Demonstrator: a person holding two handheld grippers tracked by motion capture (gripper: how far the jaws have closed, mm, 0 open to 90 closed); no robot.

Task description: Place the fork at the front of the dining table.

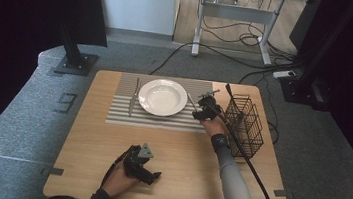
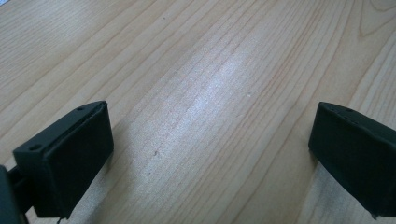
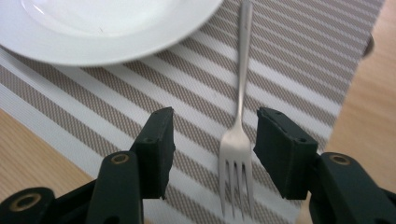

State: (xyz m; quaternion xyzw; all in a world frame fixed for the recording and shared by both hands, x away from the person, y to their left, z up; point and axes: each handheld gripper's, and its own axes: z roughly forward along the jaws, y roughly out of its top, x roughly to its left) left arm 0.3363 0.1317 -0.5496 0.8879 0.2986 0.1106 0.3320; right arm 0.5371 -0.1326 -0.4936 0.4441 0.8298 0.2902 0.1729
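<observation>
Wooden counter point(image 1: 179, 150) sitting on grey carpet point(image 1: 11, 121), left tongs point(image 2: 210, 154) gaping over bare wood, right tongs point(image 3: 212, 149) parted, straddling fork point(image 3: 238, 140) on striped placemat point(image 1: 122, 113)

- You're working at a light wood table point(image 1: 179, 150) with rounded corners, and the grain shows clearly in the left gripper view.
- Grey carpet point(image 1: 22, 112) covers the floor all around it, with a few tape marks point(image 1: 66, 102) stuck down on your left.
- A black stand base point(image 1: 75, 63) sits off the table's far left corner, and another dark base point(image 1: 301, 91) off the far right.
- Black curtains point(image 1: 18, 16) hang down both sides.
- Straight ahead you've got a white wall panel point(image 1: 135, 1).
- Next to it stands a desk with grey legs point(image 1: 237, 11) on a wood floor.
- Loose cables point(image 1: 237, 38) tangle under that desk, and a white power strip point(image 1: 284, 73) lies on the carpet.
</observation>
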